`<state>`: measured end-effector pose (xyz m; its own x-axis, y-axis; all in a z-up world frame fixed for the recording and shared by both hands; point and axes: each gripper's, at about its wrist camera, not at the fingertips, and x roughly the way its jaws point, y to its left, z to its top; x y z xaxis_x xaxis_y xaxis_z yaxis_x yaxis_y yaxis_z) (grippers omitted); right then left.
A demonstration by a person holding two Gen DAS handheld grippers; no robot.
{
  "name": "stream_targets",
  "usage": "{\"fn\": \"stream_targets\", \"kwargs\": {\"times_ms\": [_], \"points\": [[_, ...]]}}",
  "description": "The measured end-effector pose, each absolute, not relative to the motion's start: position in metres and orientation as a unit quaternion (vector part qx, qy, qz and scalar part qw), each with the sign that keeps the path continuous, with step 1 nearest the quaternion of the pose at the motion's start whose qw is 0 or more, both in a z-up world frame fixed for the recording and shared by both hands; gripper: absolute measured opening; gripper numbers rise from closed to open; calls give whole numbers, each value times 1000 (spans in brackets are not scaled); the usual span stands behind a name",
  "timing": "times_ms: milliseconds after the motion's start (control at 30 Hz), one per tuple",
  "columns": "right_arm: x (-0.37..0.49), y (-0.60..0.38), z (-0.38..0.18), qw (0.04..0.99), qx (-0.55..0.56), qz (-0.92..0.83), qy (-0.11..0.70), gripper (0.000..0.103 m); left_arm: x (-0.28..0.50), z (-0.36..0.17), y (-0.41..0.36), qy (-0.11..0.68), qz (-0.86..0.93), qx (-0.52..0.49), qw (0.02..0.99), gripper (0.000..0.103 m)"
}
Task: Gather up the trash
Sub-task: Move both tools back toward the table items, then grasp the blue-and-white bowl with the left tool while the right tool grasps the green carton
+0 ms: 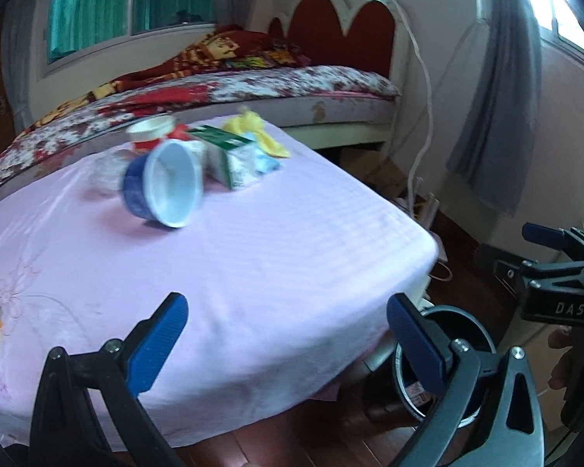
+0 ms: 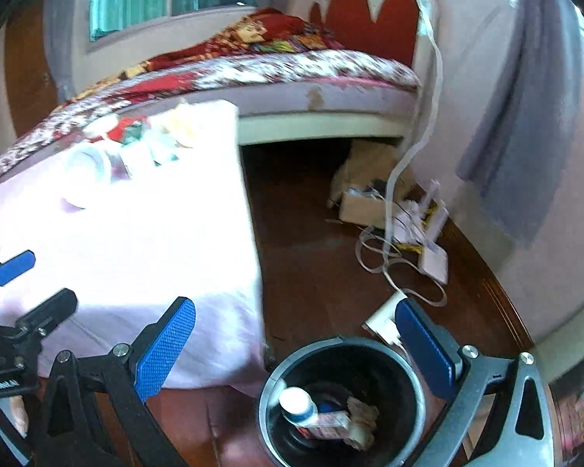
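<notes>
Trash lies on a table under a pink cloth [image 1: 253, 257]: a blue-and-white paper bowl [image 1: 163, 186] on its side, a red-and-white cup [image 1: 152, 132], a green-and-white carton [image 1: 229, 155] and a yellow wrapper [image 1: 253, 132]. My left gripper [image 1: 288, 334] is open and empty over the table's near edge. My right gripper [image 2: 296, 342] is open and empty above a black trash bin [image 2: 342, 404] on the floor; the bin holds a white bottle [image 2: 298, 404] and crumpled wrappers. The bin also shows in the left wrist view [image 1: 444, 354]. The right gripper shows there too [image 1: 556, 264].
A bed with a red floral cover [image 1: 214, 85] stands behind the table. White cables [image 2: 393, 257], a cardboard box [image 2: 362, 202] and a power strip [image 2: 432, 260] lie on the wooden floor by the wall. A grey curtain [image 2: 525, 136] hangs at the right.
</notes>
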<state>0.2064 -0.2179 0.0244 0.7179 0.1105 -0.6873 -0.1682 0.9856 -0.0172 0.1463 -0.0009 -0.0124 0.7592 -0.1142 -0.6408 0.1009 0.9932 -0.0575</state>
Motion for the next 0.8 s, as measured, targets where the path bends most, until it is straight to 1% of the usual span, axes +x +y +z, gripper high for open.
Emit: {"fn": "stream_targets", "kwargs": {"times_ms": [200,367,533,633,800], "points": [[223,-171,33,929,-53,112,348,103,158,-11,46,333,-15,-19,943,102],[245,-146,33,929,-68,132,340,103,183,-12,82,335,4,-31,942,101],[269,-130,32,920,-68,137,360,103,212,-15,100,334,7,-39,942,96],[282,-116,30,919,-84,138,360,103,227,-18,105,342,1,-39,939,93],[307,-110,27,918,-60,147,364,103,253,-29,109,363,-10,-44,931,93]]}}
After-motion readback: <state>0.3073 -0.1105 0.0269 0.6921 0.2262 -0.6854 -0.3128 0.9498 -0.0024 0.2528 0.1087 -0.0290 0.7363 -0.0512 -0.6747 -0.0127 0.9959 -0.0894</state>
